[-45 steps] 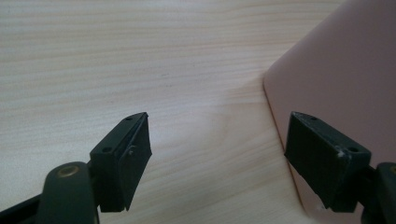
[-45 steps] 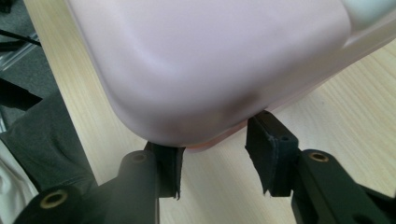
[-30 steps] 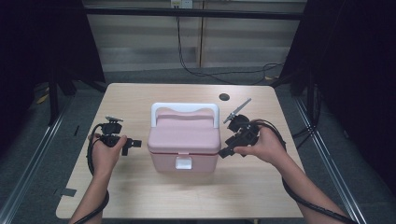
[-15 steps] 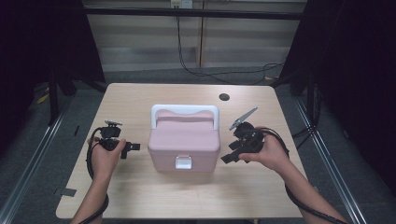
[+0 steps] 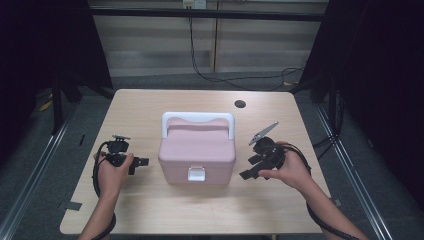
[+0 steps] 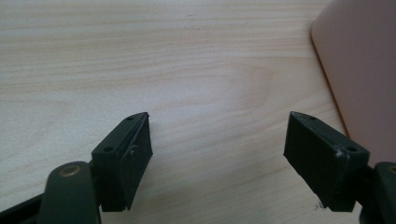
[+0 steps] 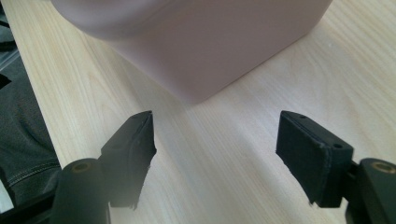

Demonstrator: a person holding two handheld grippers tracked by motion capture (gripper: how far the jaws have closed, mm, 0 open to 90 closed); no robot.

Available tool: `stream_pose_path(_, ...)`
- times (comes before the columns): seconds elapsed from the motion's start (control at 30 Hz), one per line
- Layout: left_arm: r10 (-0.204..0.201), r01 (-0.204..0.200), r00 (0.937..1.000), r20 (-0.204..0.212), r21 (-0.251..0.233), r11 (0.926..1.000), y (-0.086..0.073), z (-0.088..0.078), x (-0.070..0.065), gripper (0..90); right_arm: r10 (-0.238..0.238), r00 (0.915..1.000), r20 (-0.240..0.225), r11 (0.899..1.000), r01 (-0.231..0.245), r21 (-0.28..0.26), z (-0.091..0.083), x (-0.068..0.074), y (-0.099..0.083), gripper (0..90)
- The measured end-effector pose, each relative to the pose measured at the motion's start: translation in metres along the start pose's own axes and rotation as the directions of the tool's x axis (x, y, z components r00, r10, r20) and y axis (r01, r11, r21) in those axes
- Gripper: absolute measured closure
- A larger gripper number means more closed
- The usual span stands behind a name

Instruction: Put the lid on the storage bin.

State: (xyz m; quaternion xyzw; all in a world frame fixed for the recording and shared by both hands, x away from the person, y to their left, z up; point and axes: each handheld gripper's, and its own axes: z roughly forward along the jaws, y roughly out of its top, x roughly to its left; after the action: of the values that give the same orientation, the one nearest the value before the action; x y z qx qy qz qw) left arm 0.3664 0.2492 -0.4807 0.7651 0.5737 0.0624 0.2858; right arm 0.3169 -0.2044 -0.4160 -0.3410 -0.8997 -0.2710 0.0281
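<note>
Pink box (image 5: 198, 150) sits between both grippers' open fingers (image 7: 135, 149).

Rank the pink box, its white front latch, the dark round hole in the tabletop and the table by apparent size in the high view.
1. table
2. pink box
3. white front latch
4. dark round hole, which looks only slightly smaller than the latch and lies farther from the camera, so those two are unsure.

The box (image 5: 197, 150) sits mid-table (image 5: 150, 210), between both grippers.

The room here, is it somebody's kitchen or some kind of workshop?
Probably a lab recording booth: a bare wooden table fenced by black curtains, cables on the floor, and a pink box as the lone prop.
</note>
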Motion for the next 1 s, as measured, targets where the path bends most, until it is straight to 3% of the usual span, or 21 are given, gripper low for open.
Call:
stream_pose_path(0.1,0.021,-0.021,0.9998,0.0,-0.009,0.9997,-0.002,0.002,0.0,22.5,0.001,1.0,-0.002,1.0,-0.001,0.006,0.003,-0.001,-0.004,28.1)
stream_pose_path(0.17,0.013,-0.013,0.9999,-0.003,-0.024,0.9996,-0.003,0.003,-0.001,22.4,0.004,1.0,0.006,1.0,-0.004,-0.002,0.005,-0.002,-0.007,28.1)
stream_pose_path(0.33,0.063,-0.063,0.998,-0.009,-0.058,0.9963,-0.008,0.005,0.001,21.6,0.008,1.0,0.005,1.0,-0.008,-0.02,0.007,-0.006,-0.014,27.7)
stream_pose_path(0.57,0.106,-0.104,0.9941,0.019,-0.106,0.989,-0.015,0.007,0.001,15.4,0.016,0.9999,0.007,1.0,-0.016,-0.017,0.014,-0.008,-0.024,26.9)
stream_pose_path(0.8,0.158,-0.158,0.9873,-0.01,-0.149,0.9761,-0.022,0.009,-0.002,14.8,0.013,0.9999,0.001,0.999,-0.013,-0.032,0.018,-0.008,-0.03,26.6)
stream_pose_path(0.93,0.198,-0.198,0.98,-0.013,-0.169,0.9656,-0.027,0.011,-0.004,10.7,0.007,0.9999,0.008,0.999,-0.007,-0.031,0.019,-0.009,-0.034,26.4)
stream_pose_path(1.0,0.232,-0.231,0.9726,-0.014,-0.173,0.9575,-0.029,0.012,-0.004,7.4,0.012,0.9999,0.006,1.0,-0.011,-0.027,0.02,-0.009,-0.036,26.2)
